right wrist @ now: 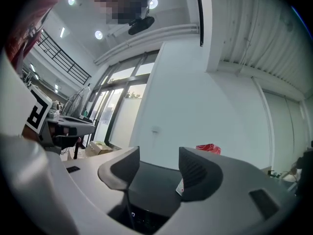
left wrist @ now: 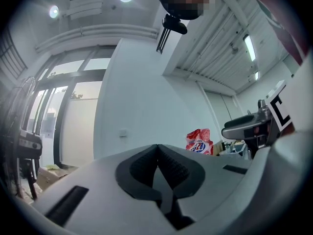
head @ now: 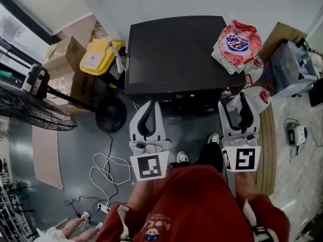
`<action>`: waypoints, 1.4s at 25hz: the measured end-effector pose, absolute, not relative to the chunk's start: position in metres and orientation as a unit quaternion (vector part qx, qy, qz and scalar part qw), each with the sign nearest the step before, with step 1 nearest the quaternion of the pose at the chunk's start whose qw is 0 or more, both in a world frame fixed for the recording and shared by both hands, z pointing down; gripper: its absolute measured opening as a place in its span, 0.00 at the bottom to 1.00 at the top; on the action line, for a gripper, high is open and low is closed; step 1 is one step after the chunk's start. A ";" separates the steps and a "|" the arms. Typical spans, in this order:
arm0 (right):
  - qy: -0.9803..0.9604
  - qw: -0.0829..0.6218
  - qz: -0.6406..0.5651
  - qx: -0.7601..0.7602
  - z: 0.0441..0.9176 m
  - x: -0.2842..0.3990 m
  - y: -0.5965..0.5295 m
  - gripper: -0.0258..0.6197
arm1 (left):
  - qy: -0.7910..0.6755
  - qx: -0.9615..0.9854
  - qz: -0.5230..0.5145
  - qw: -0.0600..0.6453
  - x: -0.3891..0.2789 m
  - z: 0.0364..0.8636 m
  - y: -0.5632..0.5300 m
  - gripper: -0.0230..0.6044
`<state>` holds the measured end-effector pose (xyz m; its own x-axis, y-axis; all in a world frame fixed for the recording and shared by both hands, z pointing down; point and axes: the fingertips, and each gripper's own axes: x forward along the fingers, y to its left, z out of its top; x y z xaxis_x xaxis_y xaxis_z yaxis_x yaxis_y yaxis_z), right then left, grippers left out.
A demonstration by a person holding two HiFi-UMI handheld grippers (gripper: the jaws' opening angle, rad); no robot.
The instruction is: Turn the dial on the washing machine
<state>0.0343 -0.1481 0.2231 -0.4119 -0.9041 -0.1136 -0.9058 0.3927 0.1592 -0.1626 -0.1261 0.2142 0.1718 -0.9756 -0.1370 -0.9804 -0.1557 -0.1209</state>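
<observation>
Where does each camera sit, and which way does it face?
Head view: on the person's head, looking steeply down at the washing machine; shows the left hand-held gripper, the right hand-held gripper and a red sweater.
Left gripper view: on the left hand-held gripper, looking along its closed jaws at a white wall; the right hand-held gripper shows at right.
Right gripper view: on the right hand-held gripper, looking along its parted, empty jaws over the washing machine.
Shared: all three show the red bag.

The left tongs (left wrist: 157, 150) have their jaws pressed together, a red-and-white bag (left wrist: 198, 141) showing beyond them.
</observation>
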 end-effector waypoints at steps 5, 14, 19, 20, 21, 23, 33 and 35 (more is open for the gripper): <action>0.829 0.004 0.092 -0.551 0.226 0.039 -0.147 0.30 | 0.646 -0.759 0.014 0.087 -0.166 0.216 -0.121 0.05; 0.834 0.027 0.072 -0.547 0.229 0.044 -0.141 0.05 | 0.645 -0.759 0.015 0.081 -0.167 0.222 -0.116 0.05; 0.831 0.014 0.078 -0.550 0.231 0.043 -0.138 0.05 | 0.647 -0.759 0.013 0.076 -0.169 0.225 -0.114 0.05; 0.831 0.015 0.079 -0.550 0.231 0.043 -0.138 0.05 | 0.647 -0.758 0.013 0.075 -0.170 0.225 -0.113 0.05; 0.831 0.015 0.080 -0.550 0.230 0.043 -0.138 0.05 | 0.648 -0.758 0.014 0.075 -0.171 0.226 -0.113 0.05; 0.832 0.016 0.081 -0.549 0.231 0.042 -0.137 0.05 | 0.648 -0.757 0.015 0.075 -0.172 0.225 -0.112 0.05; 0.827 0.006 0.063 -0.558 0.246 0.046 -0.137 0.05 | 0.647 -0.760 0.011 0.067 -0.173 0.235 -0.108 0.05; 0.828 0.005 0.063 -0.558 0.246 0.046 -0.137 0.05 | 0.646 -0.760 0.009 0.066 -0.174 0.237 -0.108 0.05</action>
<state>0.0460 -0.1372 0.2463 -0.3779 -0.9225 -0.0790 -0.9237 0.3699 0.0994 -0.1736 -0.1084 0.2369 0.1640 -0.9814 -0.0995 -0.9839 -0.1555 -0.0880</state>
